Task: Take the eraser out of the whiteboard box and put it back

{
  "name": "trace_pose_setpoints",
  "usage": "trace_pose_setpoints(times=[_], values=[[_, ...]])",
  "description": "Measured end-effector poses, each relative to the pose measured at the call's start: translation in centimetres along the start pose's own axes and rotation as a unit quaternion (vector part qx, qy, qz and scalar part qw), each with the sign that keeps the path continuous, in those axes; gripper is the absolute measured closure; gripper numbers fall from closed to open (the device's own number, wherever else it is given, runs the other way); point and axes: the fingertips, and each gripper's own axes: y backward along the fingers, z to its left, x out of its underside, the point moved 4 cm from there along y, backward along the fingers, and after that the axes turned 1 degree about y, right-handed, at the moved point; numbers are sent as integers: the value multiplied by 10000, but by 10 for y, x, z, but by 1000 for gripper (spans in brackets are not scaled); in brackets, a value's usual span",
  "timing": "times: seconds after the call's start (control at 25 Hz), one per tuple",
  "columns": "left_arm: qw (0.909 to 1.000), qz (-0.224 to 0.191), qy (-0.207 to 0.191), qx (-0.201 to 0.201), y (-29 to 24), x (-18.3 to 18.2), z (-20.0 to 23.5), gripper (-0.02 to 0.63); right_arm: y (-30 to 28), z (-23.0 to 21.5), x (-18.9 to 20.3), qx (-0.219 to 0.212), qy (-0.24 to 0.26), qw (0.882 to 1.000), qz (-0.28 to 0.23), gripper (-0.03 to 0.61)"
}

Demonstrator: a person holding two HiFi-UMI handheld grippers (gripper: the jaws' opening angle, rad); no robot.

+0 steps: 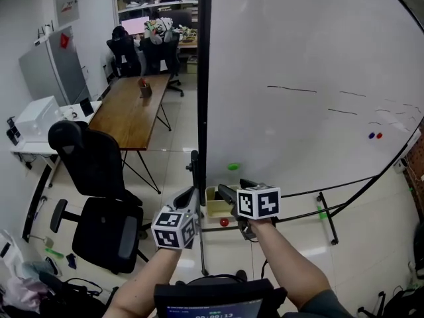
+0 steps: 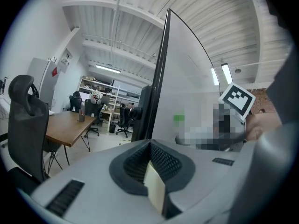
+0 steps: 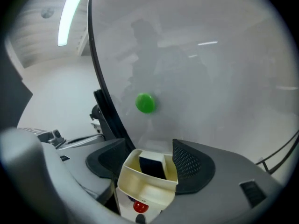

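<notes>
The cream whiteboard box (image 3: 148,183) hangs at the foot of the whiteboard (image 3: 210,55). The eraser (image 3: 150,167), dark with a white top, stands upright inside it. My right gripper (image 3: 149,164) is open, its jaws wide on either side of the box, and its pads touch neither the box nor the eraser. In the head view the box (image 1: 216,207) sits just left of the right gripper (image 1: 233,192). My left gripper (image 1: 189,199) hovers lower left of the box, by the board's black edge. Its jaws (image 2: 152,171) are shut, with a pale pad face at the seam.
A green magnet (image 3: 145,103) sticks to the board above the box, and a red one (image 3: 139,206) below it. The board's black frame post (image 1: 201,78) runs up just left of the box. A black office chair (image 1: 99,197) and a wooden table (image 1: 132,108) stand at left.
</notes>
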Motion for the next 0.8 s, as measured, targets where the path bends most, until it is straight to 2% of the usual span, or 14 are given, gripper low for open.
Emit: trace_pose_setpoints(times=[0.12,0.24,0.36,0.56,0.8], values=[[9987,-287,-122,411,8,-26,-12,583,27,12,-29,-373,384,9963,-678,257],[9967,-578,-153,554,18,-57,-16,583,61,21,-59,-653,559,9855,-1460,332],[9953,-775,-287,499,26,-79,-17,583,91,29,-80,-890,733,9713,-2081,540],[9926,-917,-167,782,28,-95,-28,584,105,36,-91,-943,1012,9620,-2356,561],[9923,-956,-239,744,26,-102,-38,584,116,41,-98,-1134,1114,9552,-2495,563]])
